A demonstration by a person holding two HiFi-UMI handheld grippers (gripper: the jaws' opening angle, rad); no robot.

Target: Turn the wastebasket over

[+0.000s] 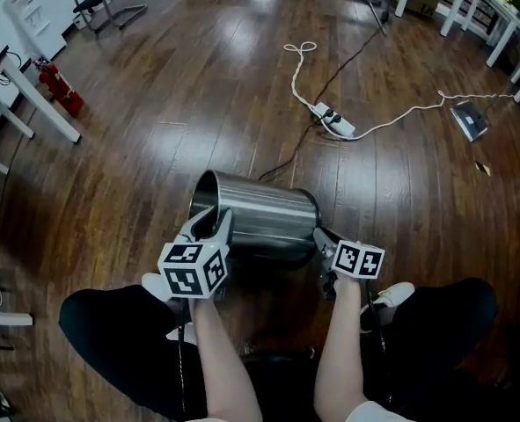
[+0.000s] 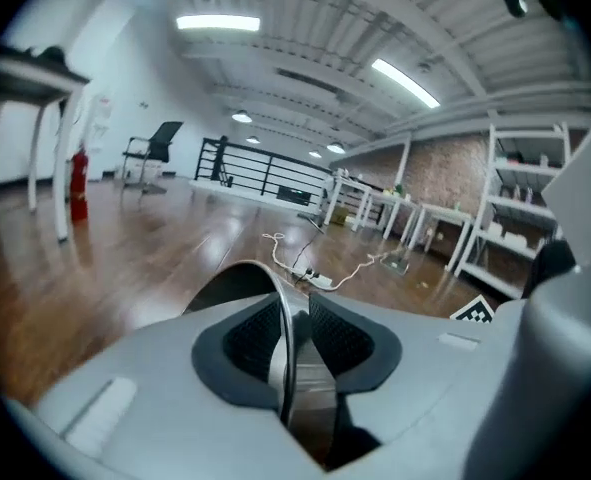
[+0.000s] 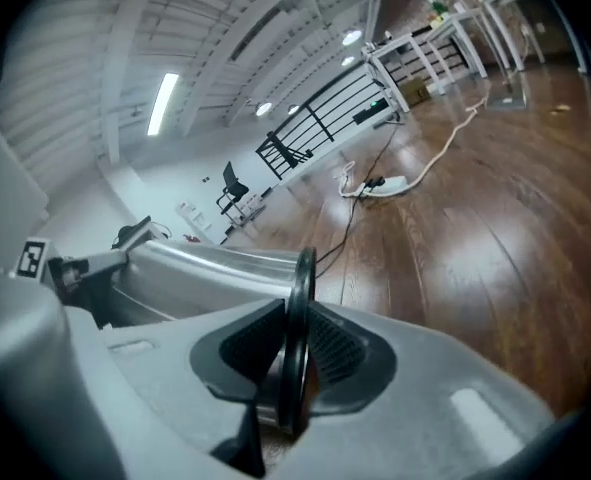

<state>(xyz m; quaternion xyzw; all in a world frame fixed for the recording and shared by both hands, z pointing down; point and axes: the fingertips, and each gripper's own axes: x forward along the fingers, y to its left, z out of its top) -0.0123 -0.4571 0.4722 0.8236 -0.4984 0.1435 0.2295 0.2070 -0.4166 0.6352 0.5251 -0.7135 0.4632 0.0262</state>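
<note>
— What have you got?
— A shiny steel cylindrical wastebasket [image 1: 264, 214] sideways over the dark plank floor [image 1: 136, 104]; my left claw [image 1: 210, 225] clamps its open rim, right claw [image 1: 324, 239] its black base ring

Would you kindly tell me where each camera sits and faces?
Head view: on the person's head, looking steeply down at the wastebasket; forearms, legs, left hand-held gripper and right hand-held gripper show.
Left gripper view: rides its hand-held gripper, looking along jaws shut on the wastebasket's rim.
Right gripper view: rides its hand-held gripper, looking along jaws shut on its base ring.
All share the power strip.
</note>
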